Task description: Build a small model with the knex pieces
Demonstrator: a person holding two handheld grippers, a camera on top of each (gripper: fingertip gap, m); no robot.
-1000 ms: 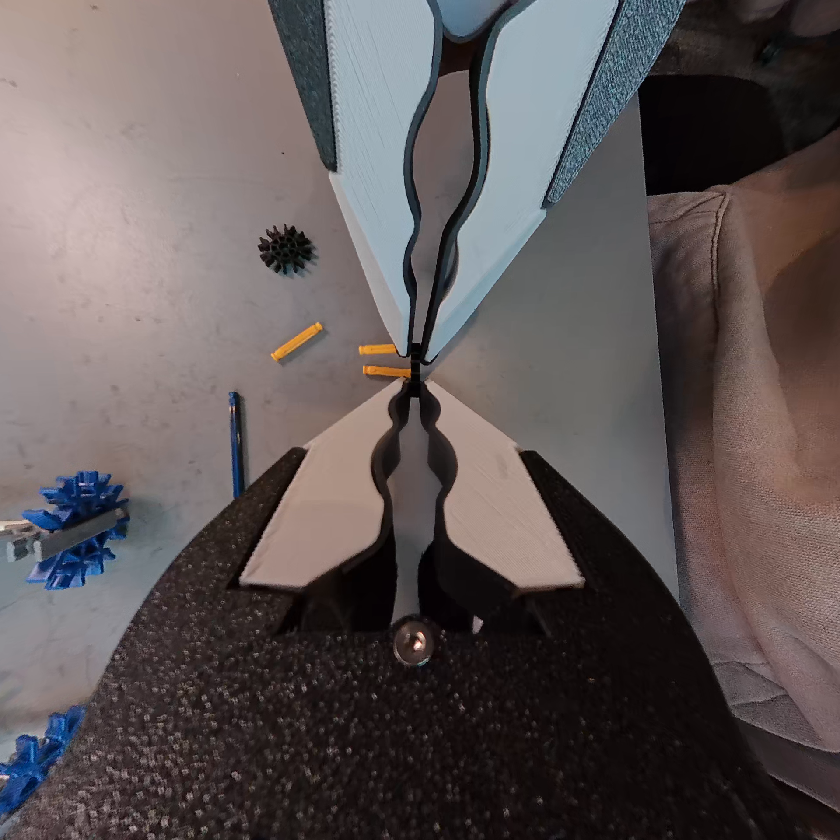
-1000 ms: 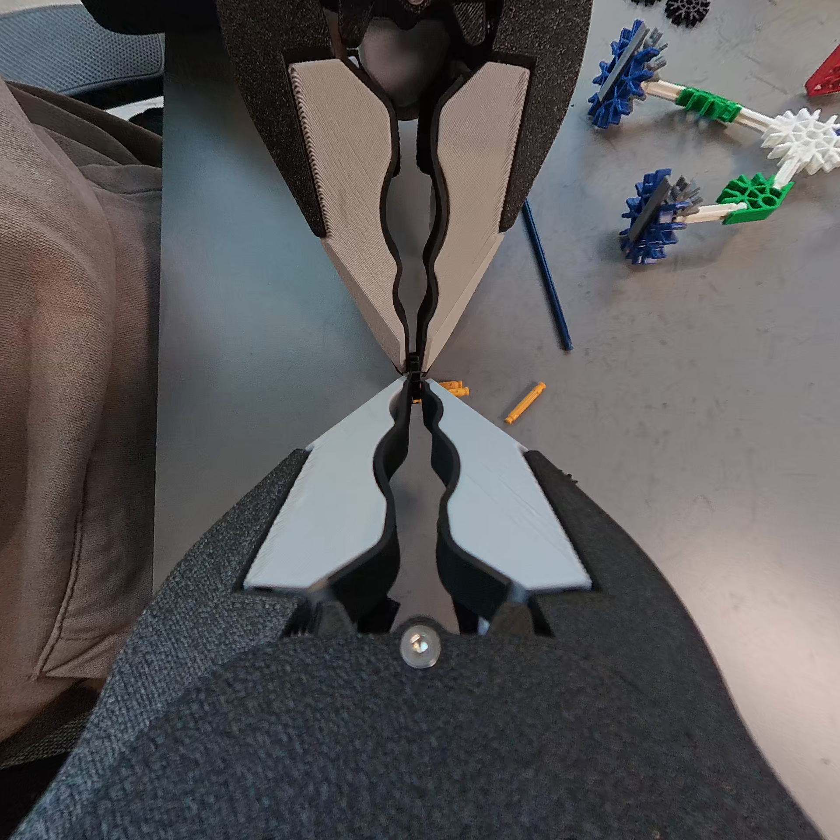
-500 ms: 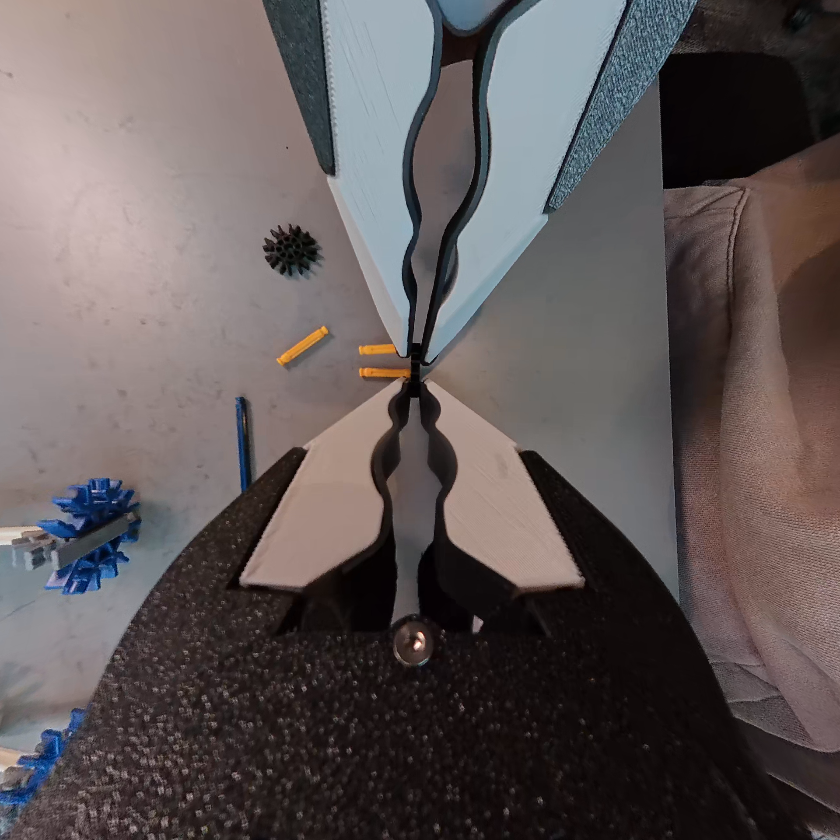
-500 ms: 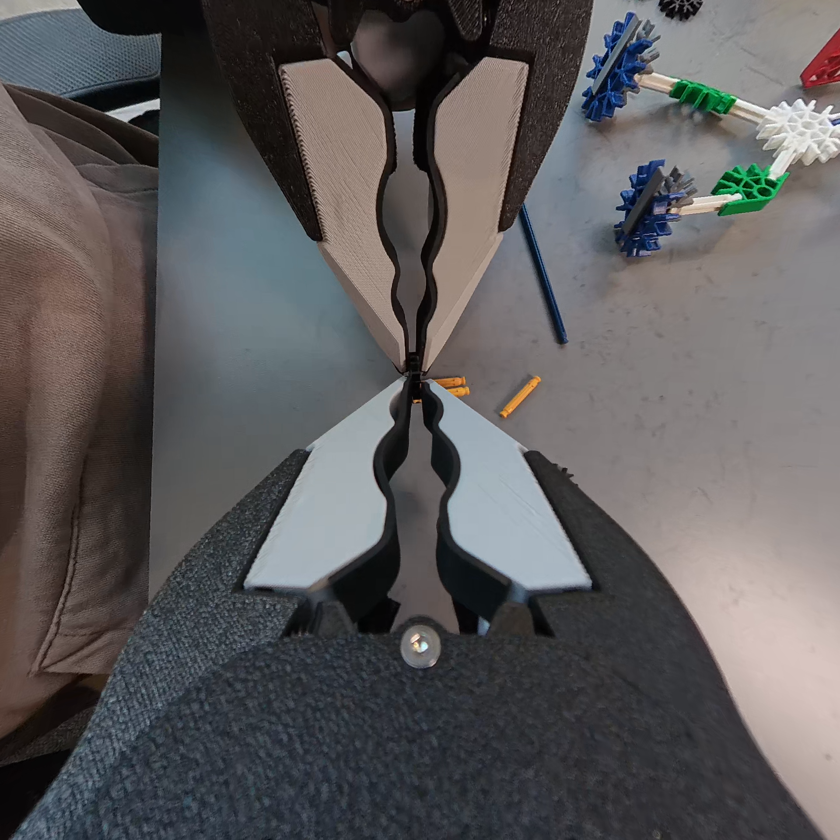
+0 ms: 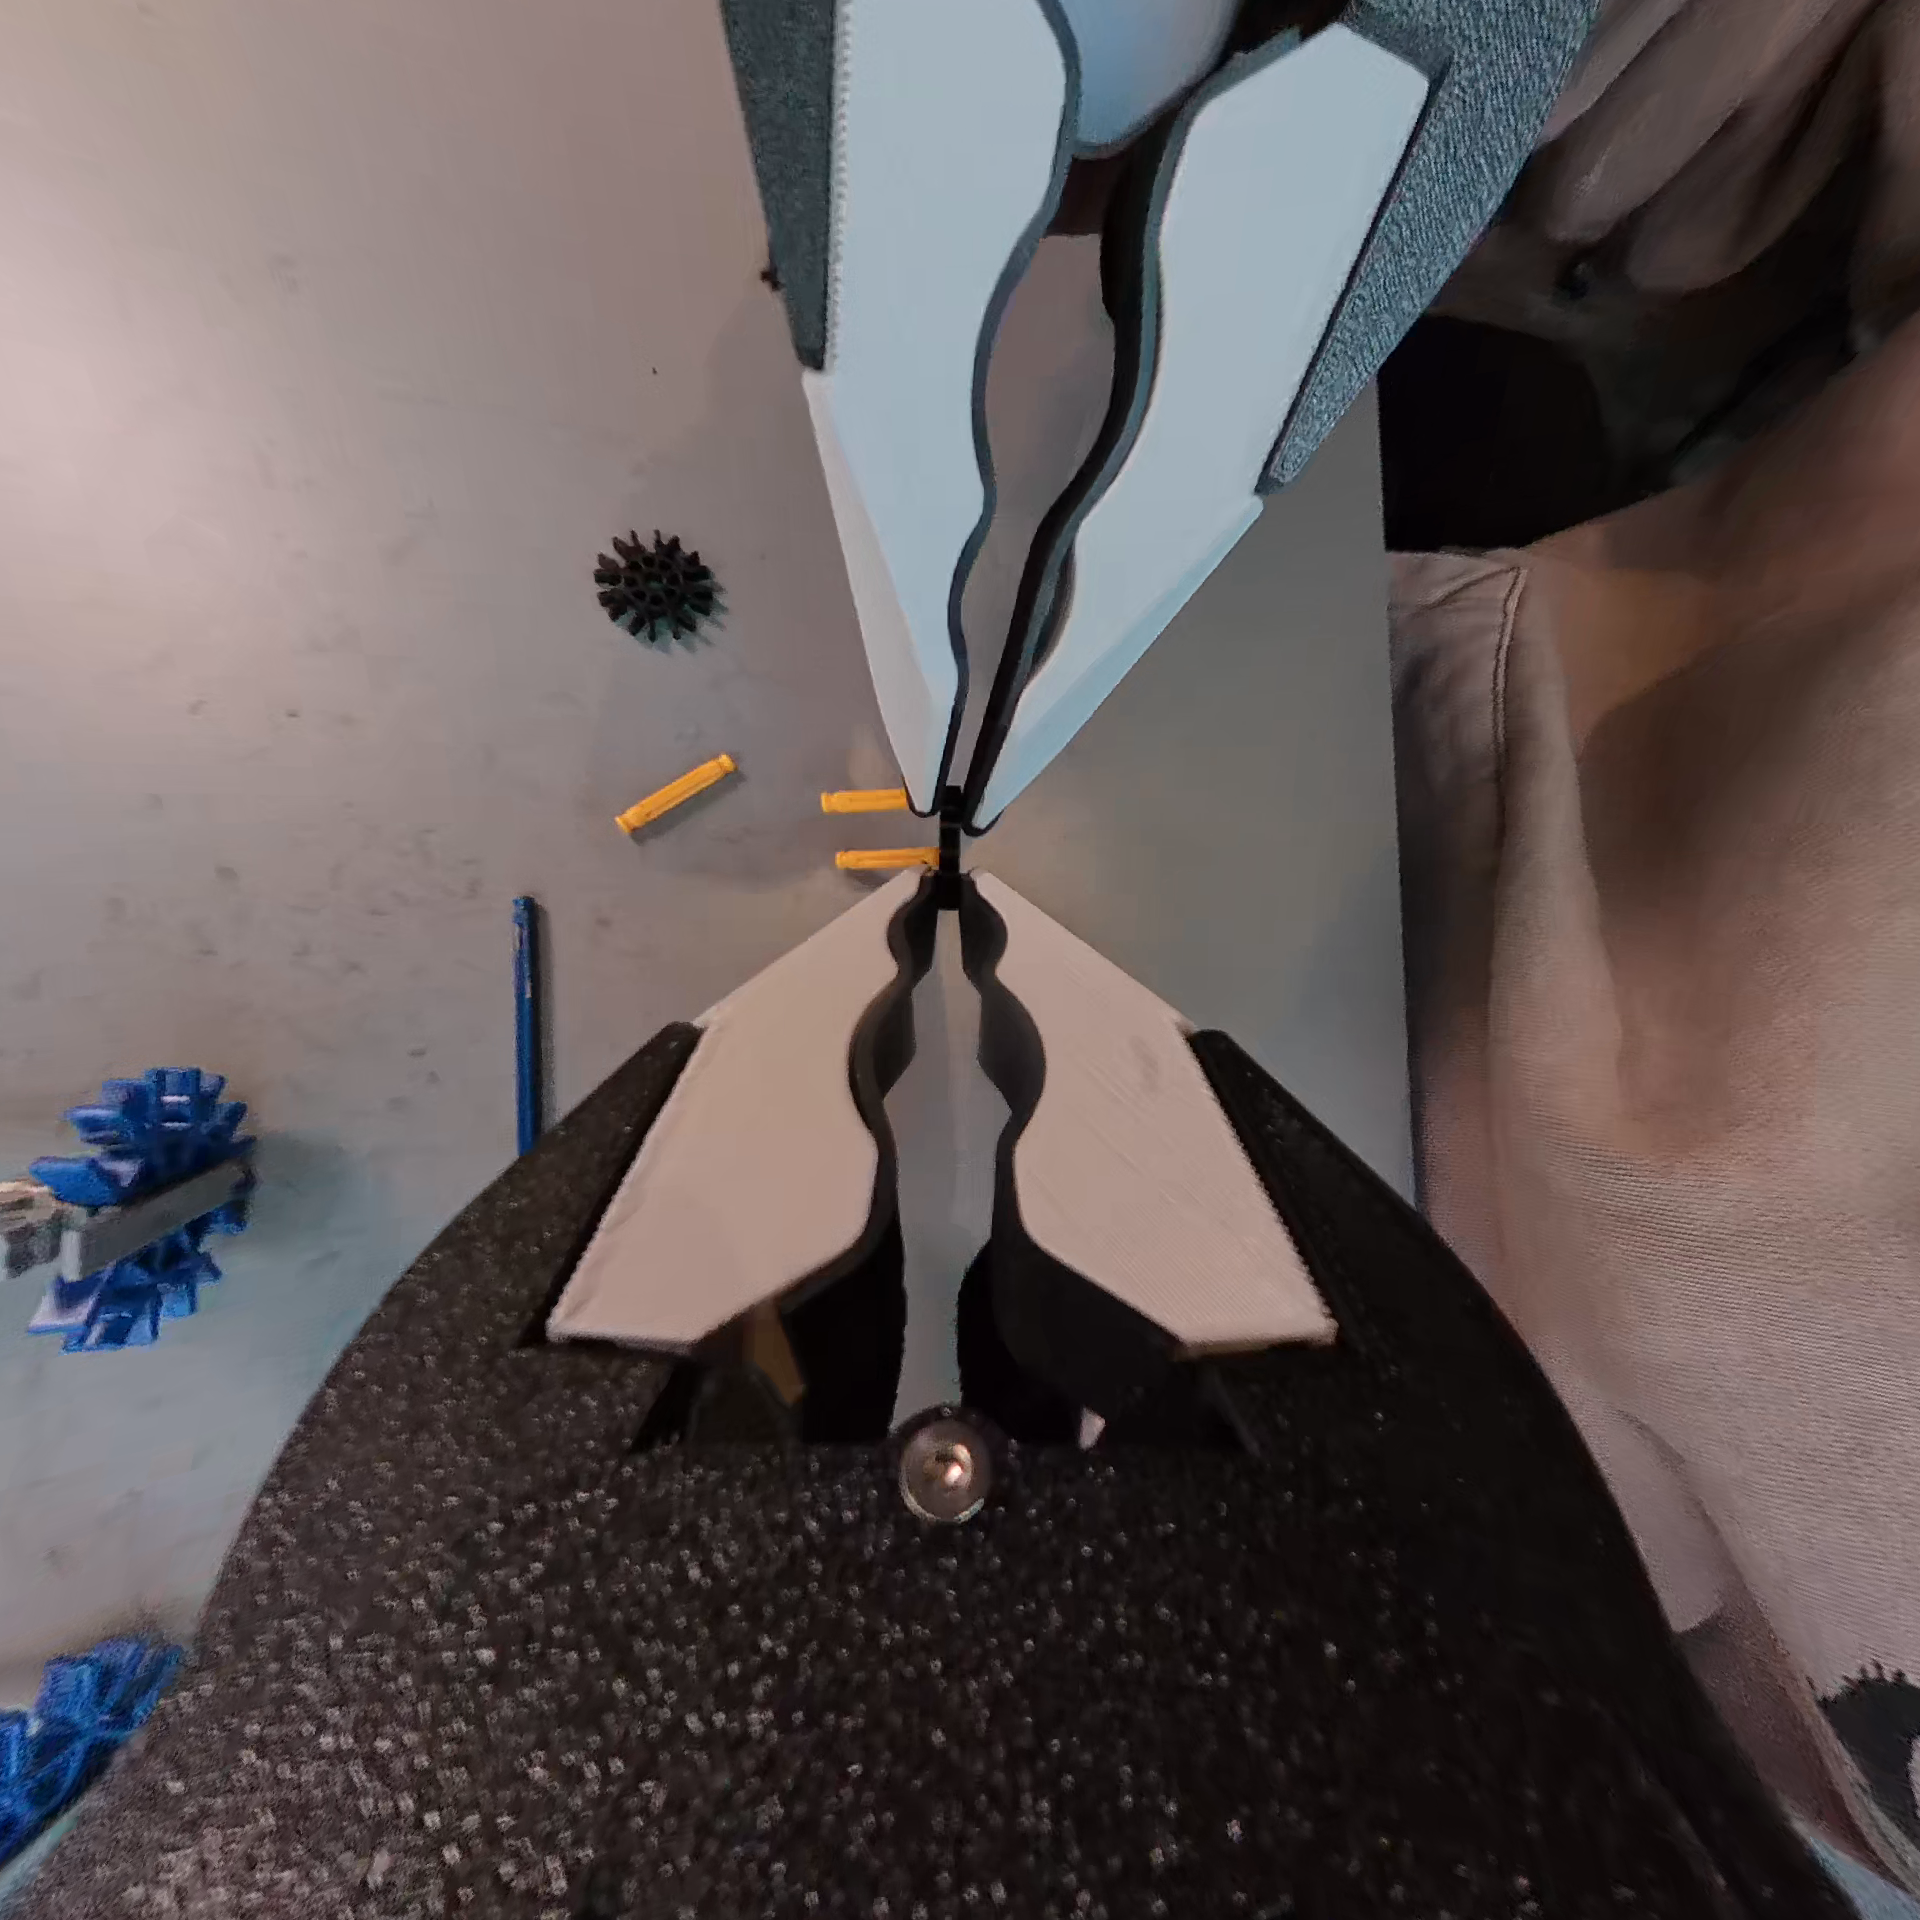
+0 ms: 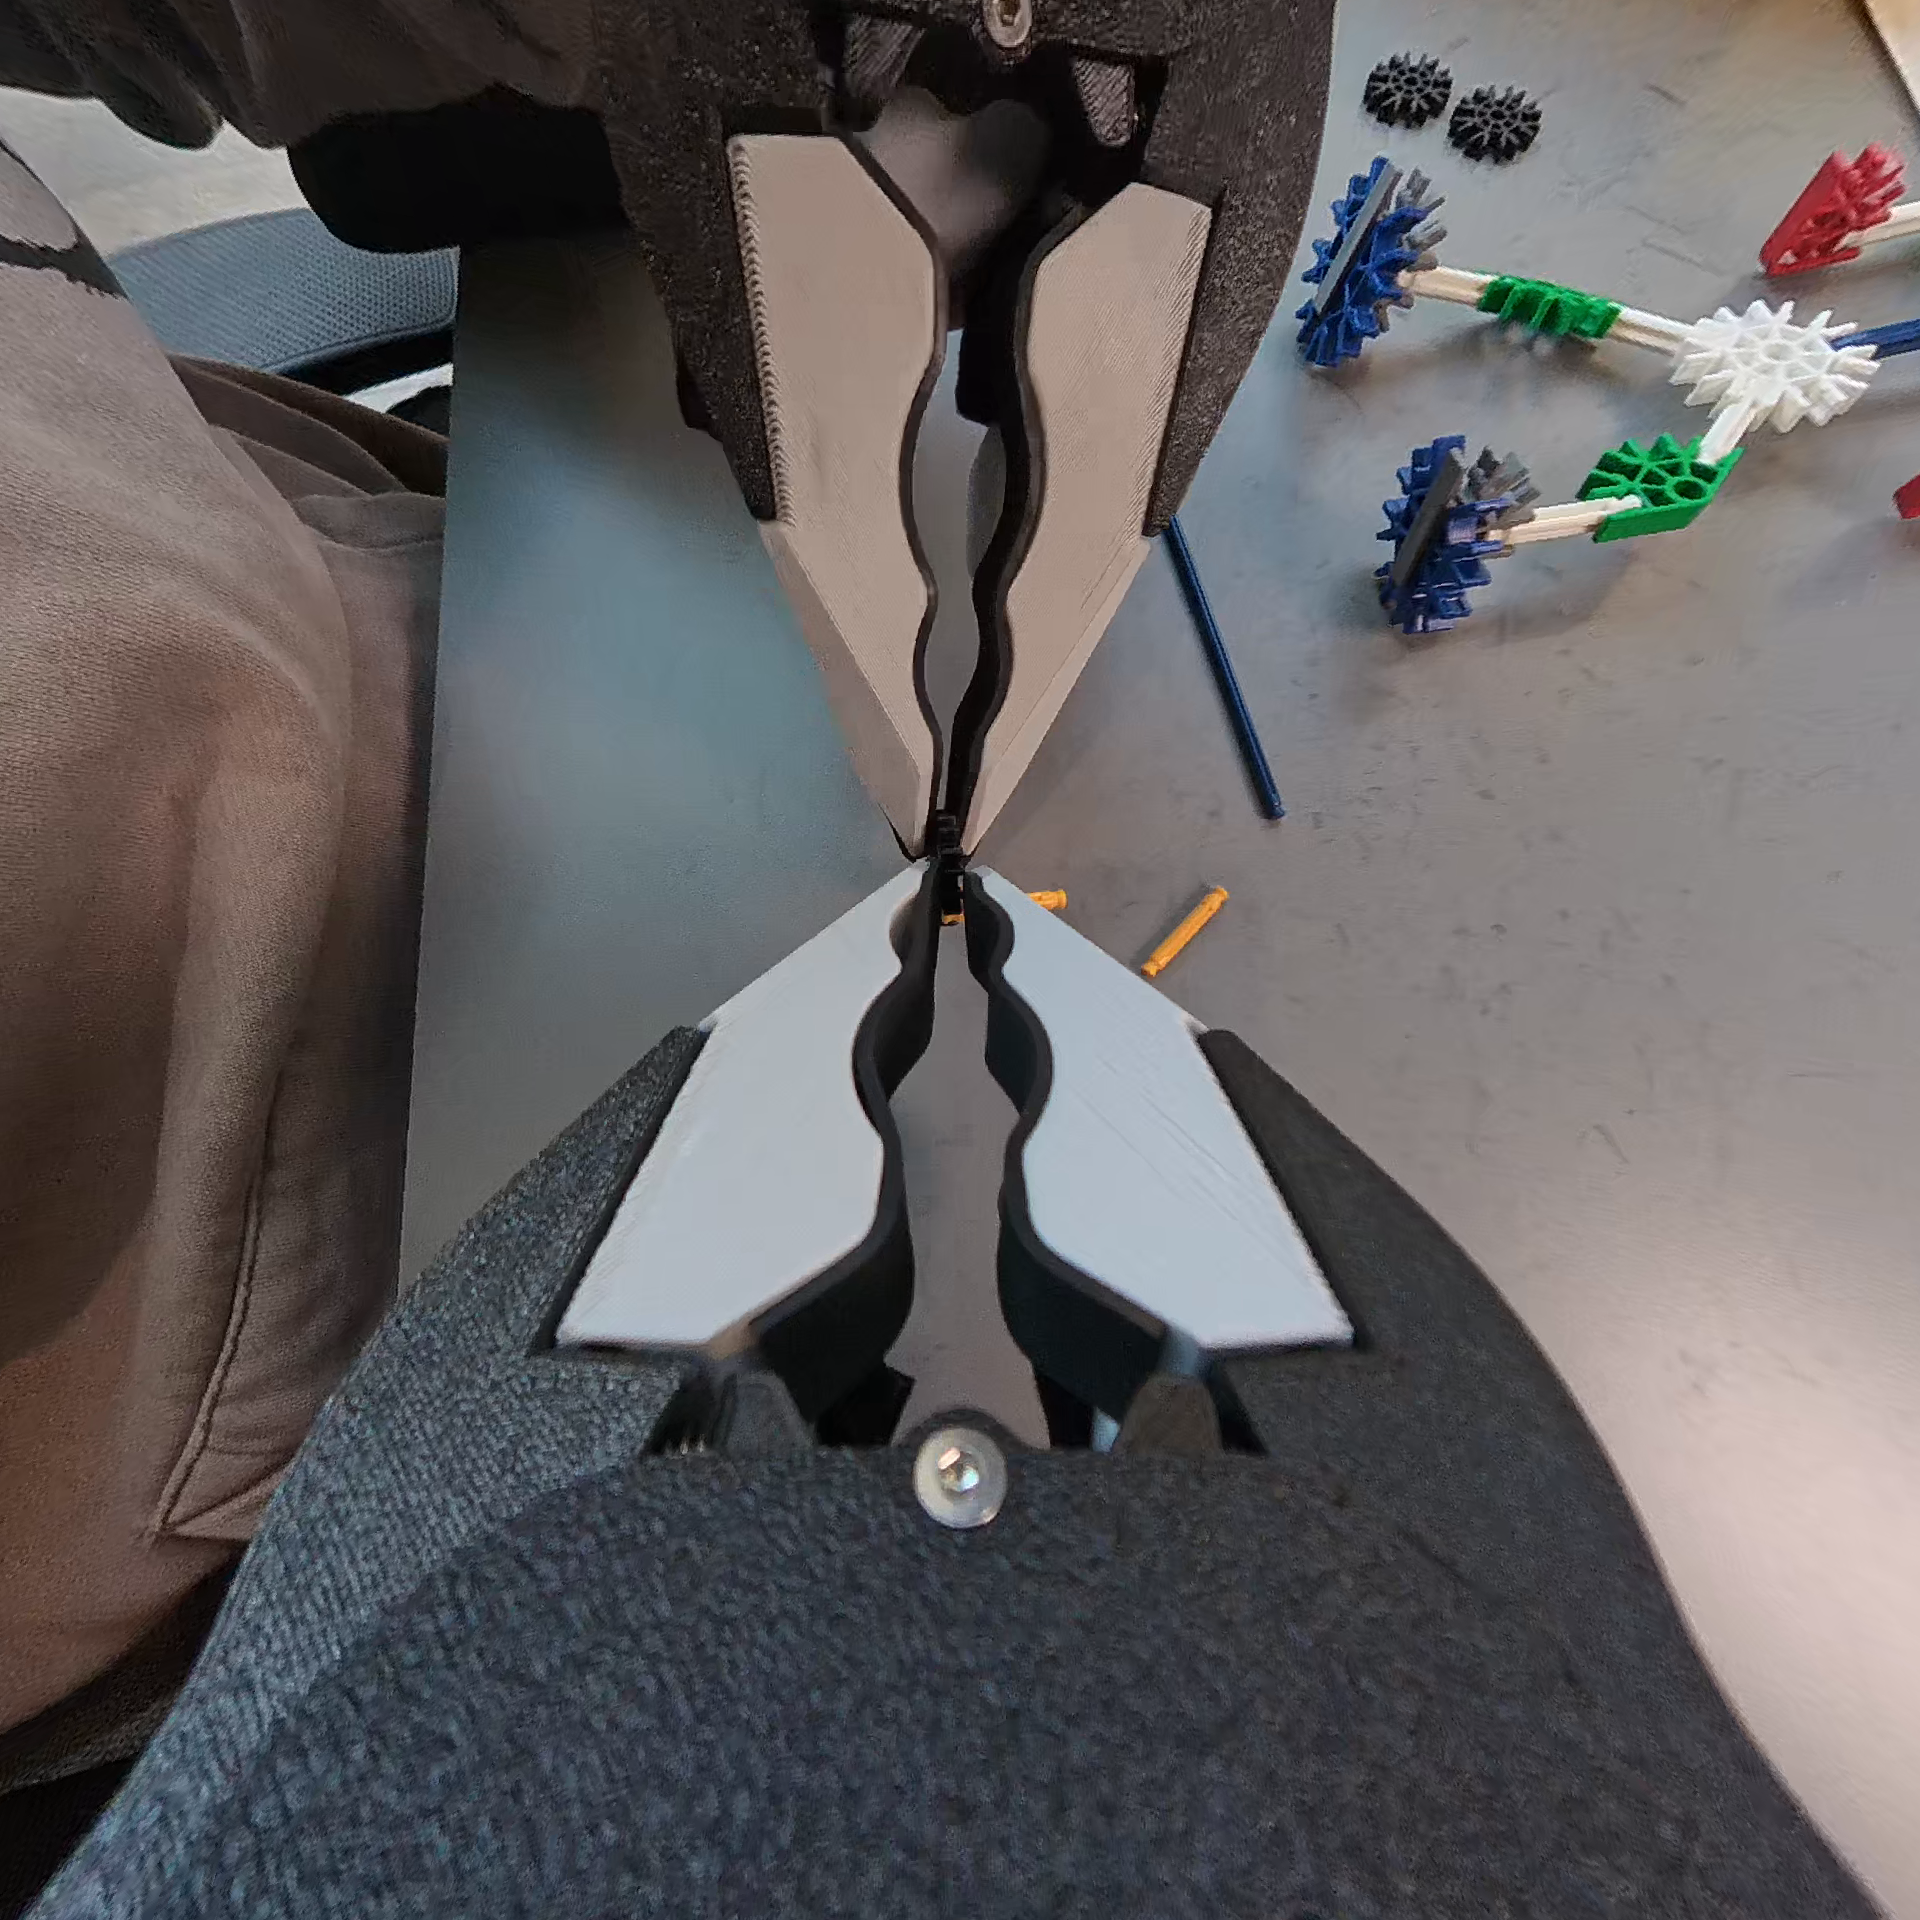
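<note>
A small black piece (image 5: 950, 847) sits pinched tip-to-tip btwn both grippers, held above the grey table (image 5: 312, 416). Left gripper (image 5: 948, 896) is closed on its near end; right gripper (image 6: 948, 902) is clamped on the other end, w/ the two sets of tips nearly touching. Piece is too small to say what kind it is.

Just under and beside the tips lie three short orange rods (image 5: 675, 795). Further off: a black toothed wheel (image 5: 657, 586), a thin blue rod (image 5: 526, 1023), blue toothed connectors (image 5: 140, 1205), and a blue/green/white rod assembly (image 6: 1558, 384).

Risk, as a guess: grip area is tiny, so any twist or uneven pull btwn the hands could pop the piece out; it'd drop among the orange rods or off the table edge onto the person's lap (image 5: 1662, 1039).
</note>
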